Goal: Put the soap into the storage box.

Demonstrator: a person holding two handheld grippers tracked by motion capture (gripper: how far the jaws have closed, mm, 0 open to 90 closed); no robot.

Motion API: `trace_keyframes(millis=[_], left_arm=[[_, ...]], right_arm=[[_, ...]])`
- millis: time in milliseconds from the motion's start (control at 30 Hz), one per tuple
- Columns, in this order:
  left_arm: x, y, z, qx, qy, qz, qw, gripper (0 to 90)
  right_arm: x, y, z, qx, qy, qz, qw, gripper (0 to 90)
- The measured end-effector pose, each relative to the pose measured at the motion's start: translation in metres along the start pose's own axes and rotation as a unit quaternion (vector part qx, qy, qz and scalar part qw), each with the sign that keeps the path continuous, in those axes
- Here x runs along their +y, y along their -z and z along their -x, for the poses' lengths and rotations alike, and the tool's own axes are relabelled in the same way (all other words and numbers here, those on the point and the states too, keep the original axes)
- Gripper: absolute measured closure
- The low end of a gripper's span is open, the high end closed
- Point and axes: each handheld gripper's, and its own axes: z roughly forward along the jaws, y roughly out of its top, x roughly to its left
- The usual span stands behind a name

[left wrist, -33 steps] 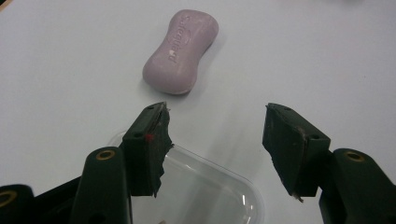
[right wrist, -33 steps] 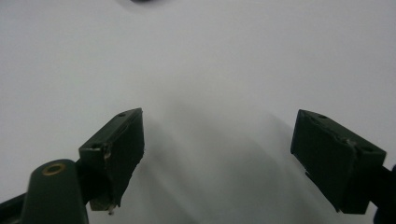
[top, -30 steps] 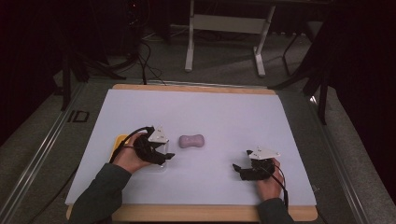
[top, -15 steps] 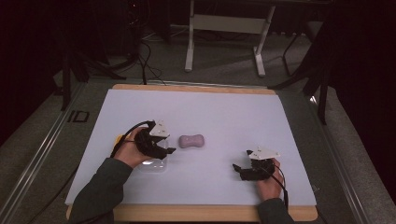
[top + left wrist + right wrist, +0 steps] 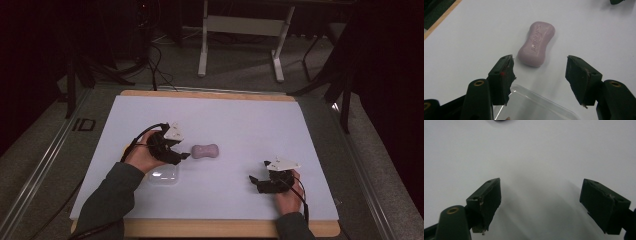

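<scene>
- Left claw (image 5: 539,75) wide open, nothing held, hovering low over the white desk (image 5: 250,120); same claw (image 5: 181,156) seen from above, aimed at the soap.
- Pink soap bar (image 5: 537,43) just ahead of the left claw's tips, lying flat on the desk, not touching either finger; slightly off-centre toward the left-hand finger (image 5: 502,77). Same bar (image 5: 205,150) in the high view just beyond the claw.
- Clear plastic tray (image 5: 536,105) directly under and behind the left claw, close beneath the fingers; also visible at (image 5: 162,175) by the person's left hand.
- Right claw (image 5: 540,202) also spread wide, empty, resting over bare desk well apart from the soap; seen at (image 5: 260,181) in the high view.
- Risk: soap smooth and waisted, likely to squirt out forward if pinched on the rounded end rather than the narrow middle.
- Risk: off-centre approach, so the near finger likely hits first and pushes or spins the bar away.
- Risk: dropping lower may clip the tray rim and shove the tray.
- Risk: bar lying lengthwise along the approach, so closing on the near lobe gives a weak hold.
</scene>
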Motion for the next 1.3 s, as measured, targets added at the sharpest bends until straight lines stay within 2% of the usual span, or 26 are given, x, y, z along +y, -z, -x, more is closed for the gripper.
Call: trace_keyframes(millis=[333,567,1300], left_arm=[[0.007,-0.005,-0.005,-0.005,-0.007,-0.004,1.0,39.3],[0.012,-0.009,-0.009,-0.007,-0.016,-0.017,0.9997,39.3],[0.02,-0.029,-0.024,-0.026,-0.012,-0.036,0.9989,39.1]], right_arm=[[0.0,0.0,0.0,-0.001,0.0,0.001,1.0,17.1],[0.0,0.0,0.0,-0.001,0.0,0.001,1.0,17.1],[0.0,0.001,-0.001,-0.002,0.001,0.001,1.0,17.0]])
